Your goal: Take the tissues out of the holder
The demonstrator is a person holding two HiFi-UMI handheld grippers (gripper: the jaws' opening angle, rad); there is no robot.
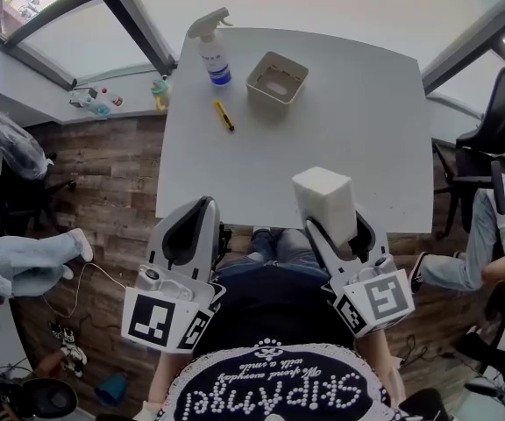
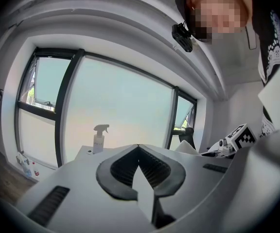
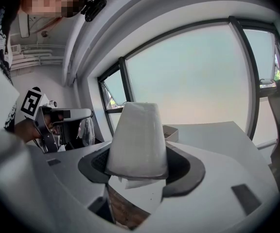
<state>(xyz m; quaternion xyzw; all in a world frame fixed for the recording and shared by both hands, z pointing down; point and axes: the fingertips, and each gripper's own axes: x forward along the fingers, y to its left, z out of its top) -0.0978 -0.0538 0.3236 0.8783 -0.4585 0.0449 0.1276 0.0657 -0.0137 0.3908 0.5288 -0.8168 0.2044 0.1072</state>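
My right gripper (image 1: 336, 226) is shut on a white block of tissues (image 1: 323, 196) and holds it above the table's near edge. In the right gripper view the tissues (image 3: 137, 140) stand upright between the jaws and fill the gap. The beige square holder (image 1: 277, 77) sits at the far part of the white table (image 1: 358, 139), and its inside looks empty. It also shows behind the tissues as a holder (image 3: 171, 131). My left gripper (image 1: 202, 207) hovers at the table's near left corner, its jaws together with nothing between them (image 2: 138, 147).
A spray bottle (image 1: 213, 51) stands to the left of the holder, with a yellow utility knife (image 1: 224, 115) in front of it. A black chair (image 1: 498, 121) and a seated person (image 1: 498, 244) are off the table's right side. Wooden floor lies to the left.
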